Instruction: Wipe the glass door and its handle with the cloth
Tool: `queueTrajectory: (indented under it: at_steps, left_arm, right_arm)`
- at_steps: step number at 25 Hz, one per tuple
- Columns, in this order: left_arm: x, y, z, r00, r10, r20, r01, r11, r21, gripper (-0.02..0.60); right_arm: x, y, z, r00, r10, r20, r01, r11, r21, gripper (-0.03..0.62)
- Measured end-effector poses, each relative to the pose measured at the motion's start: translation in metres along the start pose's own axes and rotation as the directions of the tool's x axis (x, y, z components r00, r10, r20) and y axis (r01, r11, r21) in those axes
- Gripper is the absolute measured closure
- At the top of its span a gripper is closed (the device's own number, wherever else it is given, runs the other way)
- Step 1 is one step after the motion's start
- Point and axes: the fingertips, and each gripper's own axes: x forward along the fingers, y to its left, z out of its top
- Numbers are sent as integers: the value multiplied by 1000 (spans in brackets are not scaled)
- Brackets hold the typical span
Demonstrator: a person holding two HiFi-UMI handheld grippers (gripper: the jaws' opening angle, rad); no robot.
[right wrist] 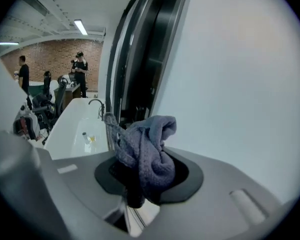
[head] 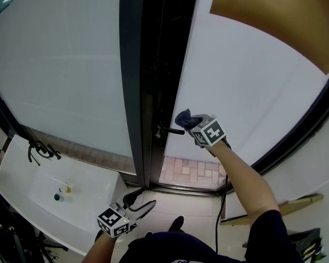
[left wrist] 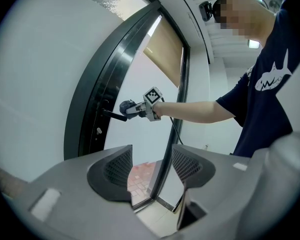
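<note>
Presently, right tongs (right wrist: 143,176) tight on cloth (right wrist: 147,144), seemingly at handle (head: 170,130); left tongs (left wrist: 152,166) apart.

A white sink (head: 22,190) with a dark tap (head: 41,149) stands at your lower left. Pale floor tiles (head: 181,201) lie below you, pinkish brick paving (head: 189,171) just past them. A brown blind (head: 274,21) hangs at your upper right. Beyond the sink, a strip light (right wrist: 81,27) glows near a brick wall (right wrist: 50,51), where two people (right wrist: 81,66) stand.

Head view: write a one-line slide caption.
Right gripper holds a bunched grey cloth at the black handle of the glass door; open left gripper hangs low, empty.
</note>
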Motion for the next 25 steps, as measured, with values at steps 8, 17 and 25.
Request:
queueTrajectory:
  at_steps: [8,17,25]
  left_arm:
    - [-6,-1,-7,1000,20,-1,-20,1000,-3,337]
    - [-7,-1,-13,1000,27,-10,-28,1000,-15,339]
    - [3,-5,-13,1000,-15,-13,15,1000,-5,339]
  right_arm:
    - [21,70,71,989,103,110,-82,980,-183,468]
    - [39,87,57,999,-22,47,42,874,-485,469]
    - [11,60,16,995,-96,27,96,852,-515,470]
